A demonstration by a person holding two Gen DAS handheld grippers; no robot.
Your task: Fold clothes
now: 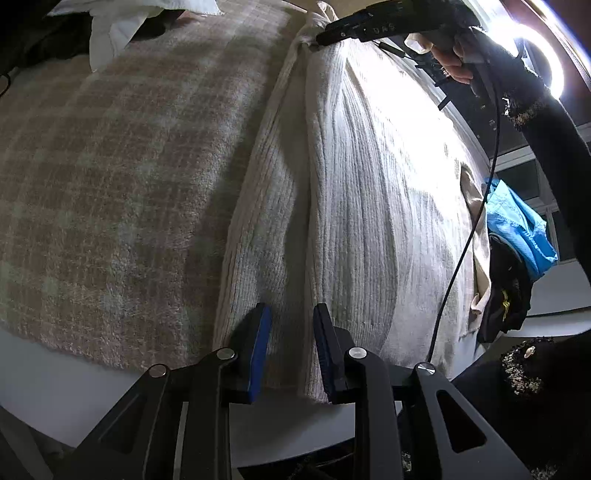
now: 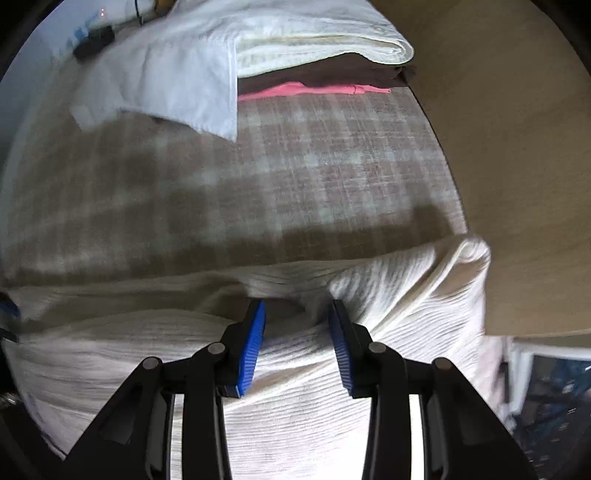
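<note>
A cream ribbed knit garment lies on a plaid pink-beige blanket, one long edge folded over itself. My left gripper is open, its blue pads straddling the garment's near end just above the cloth. My right gripper is open over the garment's far end, pads on either side of a raised fold. The right gripper also shows at the top of the left wrist view, held by a hand at the garment's far corner.
A stack of folded clothes, white over brown and pink, sits at the blanket's far edge with a light blue shirt beside it. A wooden headboard stands to the right. Blue and black clothes hang beyond the bed.
</note>
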